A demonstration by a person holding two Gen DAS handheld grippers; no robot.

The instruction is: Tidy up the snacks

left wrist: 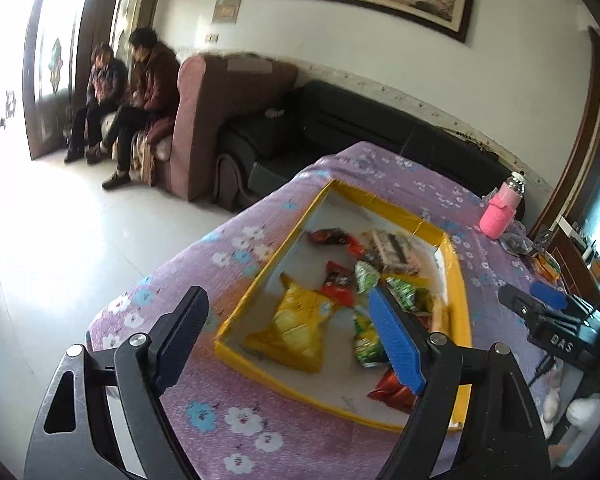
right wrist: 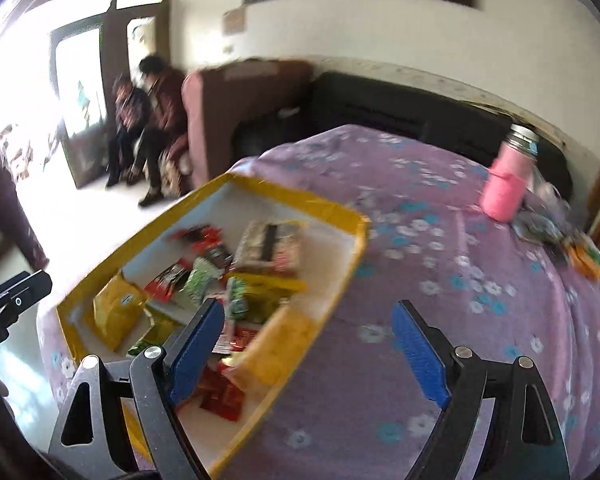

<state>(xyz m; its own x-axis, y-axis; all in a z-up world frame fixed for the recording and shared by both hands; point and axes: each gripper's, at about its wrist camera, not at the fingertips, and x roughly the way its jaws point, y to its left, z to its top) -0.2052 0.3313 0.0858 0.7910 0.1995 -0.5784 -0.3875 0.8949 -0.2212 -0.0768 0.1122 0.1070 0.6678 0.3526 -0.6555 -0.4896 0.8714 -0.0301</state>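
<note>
A shallow box with a yellow rim (left wrist: pixel 260 268) (right wrist: pixel 340 280) lies on the purple flowered tablecloth. It holds several snack packets: a yellow bag (left wrist: pixel 296 320) (right wrist: pixel 116 312), red packets (left wrist: pixel 340 280), green packets (left wrist: pixel 366 276) (right wrist: pixel 198 280) and a larger pale bag (left wrist: pixel 396 252) (right wrist: pixel 268 248) at the far end. My left gripper (left wrist: pixel 288 332) hovers open above the box's near end, nothing between its pads. My right gripper (right wrist: pixel 308 348) hangs open over the box's right rim, also holding nothing; in the left wrist view it (left wrist: pixel 532 300) shows at the right edge. More loose snacks (left wrist: pixel 544 264) (right wrist: pixel 580 256) lie at the table's far right.
A pink-sleeved bottle (left wrist: pixel 500 208) (right wrist: pixel 508 184) stands at the far right of the table beside the loose snacks. Behind the table are a black sofa (left wrist: pixel 340 120) and a brown armchair (left wrist: pixel 204 120). Two people (left wrist: pixel 128 92) sit near the door, and the table drops to a white floor on the left.
</note>
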